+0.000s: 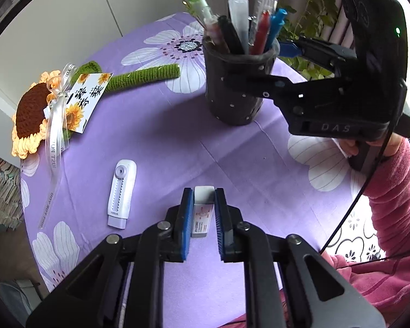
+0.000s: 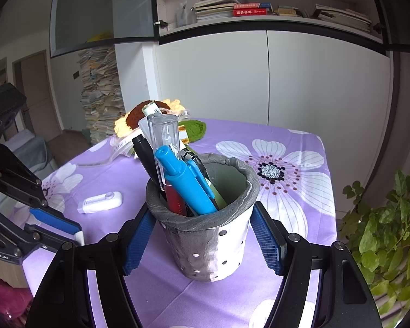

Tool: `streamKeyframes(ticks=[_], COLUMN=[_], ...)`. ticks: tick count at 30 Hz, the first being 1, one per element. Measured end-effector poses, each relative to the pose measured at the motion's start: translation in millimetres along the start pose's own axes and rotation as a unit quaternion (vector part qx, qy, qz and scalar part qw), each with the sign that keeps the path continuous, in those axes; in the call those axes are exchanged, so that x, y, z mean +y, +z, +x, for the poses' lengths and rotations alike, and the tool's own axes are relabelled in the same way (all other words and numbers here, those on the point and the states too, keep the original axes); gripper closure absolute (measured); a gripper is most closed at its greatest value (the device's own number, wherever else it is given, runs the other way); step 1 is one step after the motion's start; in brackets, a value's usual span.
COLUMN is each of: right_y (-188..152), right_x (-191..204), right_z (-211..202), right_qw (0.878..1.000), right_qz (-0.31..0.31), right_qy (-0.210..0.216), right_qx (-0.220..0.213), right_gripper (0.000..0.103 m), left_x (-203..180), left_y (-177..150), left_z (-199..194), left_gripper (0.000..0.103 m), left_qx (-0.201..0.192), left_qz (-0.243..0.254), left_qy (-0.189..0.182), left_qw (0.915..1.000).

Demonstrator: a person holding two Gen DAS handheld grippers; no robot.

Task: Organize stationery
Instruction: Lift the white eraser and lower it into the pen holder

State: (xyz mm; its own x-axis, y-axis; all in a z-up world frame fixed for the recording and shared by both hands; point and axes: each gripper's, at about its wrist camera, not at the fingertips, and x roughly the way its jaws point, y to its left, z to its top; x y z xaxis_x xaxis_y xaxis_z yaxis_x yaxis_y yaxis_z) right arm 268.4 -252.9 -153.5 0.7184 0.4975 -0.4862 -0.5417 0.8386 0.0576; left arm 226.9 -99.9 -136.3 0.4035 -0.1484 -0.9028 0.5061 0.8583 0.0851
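Observation:
A white eraser in a paper sleeve point(image 1: 202, 210) lies on the purple flowered tablecloth point(image 1: 164, 142). My left gripper point(image 1: 202, 205) is closed around it, its blue pads against both long sides. A dark perforated pen holder point(image 1: 236, 87) with several pens stands at the far right of the table. My right gripper point(image 2: 202, 235) holds the holder point(image 2: 207, 235), its blue fingers point(image 2: 138, 242) against both sides. A white correction tape point(image 1: 121, 194) lies left of the eraser; it also shows in the right wrist view point(image 2: 101, 202).
A crocheted sunflower point(image 1: 32, 112) with a green stem, ribbon and gift card lies at the far left. A potted plant point(image 2: 385, 235) stands off the table's right edge. White cabinets point(image 2: 273, 82) stand behind the table.

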Motion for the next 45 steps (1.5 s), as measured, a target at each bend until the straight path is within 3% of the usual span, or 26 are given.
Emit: streamKeyframes(ticks=[9, 13, 21, 24, 29, 33, 41, 45], right_y=[-1, 0, -2, -2, -3, -2, -2, -2], right_x=[0, -1, 1, 2, 4, 2, 3, 6], right_z=[0, 0, 0, 0, 0, 1, 2, 3], right_qw=[1.000, 1.000, 1.000, 1.000, 1.000, 1.000, 1.000, 1.000], right_qz=[0.000, 0.000, 0.000, -0.001, 0.000, 0.002, 0.003, -0.001], right_qy=[0.002, 0.001, 0.000, -0.001, 0.000, 0.001, 0.001, -0.003], right_qx=[0.000, 0.000, 0.000, 0.000, 0.000, 0.000, 0.000, 0.002], right_gripper=[0.032, 0.032, 0.032, 0.032, 0.032, 0.032, 0.032, 0.032], left_x=[9, 9, 9, 3, -14, -22, -23, -18], left_y=[19, 38, 99, 123, 145, 148, 139, 139], left_z=[-23, -49, -106, -96, -65, -42, -43, -39], left_gripper=[0.090, 0.090, 0.090, 0.090, 0.090, 0.090, 0.090, 0.090], left_qx=[-0.059, -0.108, -0.242, -0.235, -0.195, -0.166, -0.171, -0.158], left_qz=[-0.036, -0.037, -0.063, -0.066, -0.049, -0.039, -0.021, -0.029], left_qy=[-0.007, -0.002, -0.053, -0.073, -0.087, -0.093, -0.061, -0.072], left_qw=[0.9976, 0.9935, 0.9667, 0.9671, 0.9758, 0.9810, 0.9831, 0.9844])
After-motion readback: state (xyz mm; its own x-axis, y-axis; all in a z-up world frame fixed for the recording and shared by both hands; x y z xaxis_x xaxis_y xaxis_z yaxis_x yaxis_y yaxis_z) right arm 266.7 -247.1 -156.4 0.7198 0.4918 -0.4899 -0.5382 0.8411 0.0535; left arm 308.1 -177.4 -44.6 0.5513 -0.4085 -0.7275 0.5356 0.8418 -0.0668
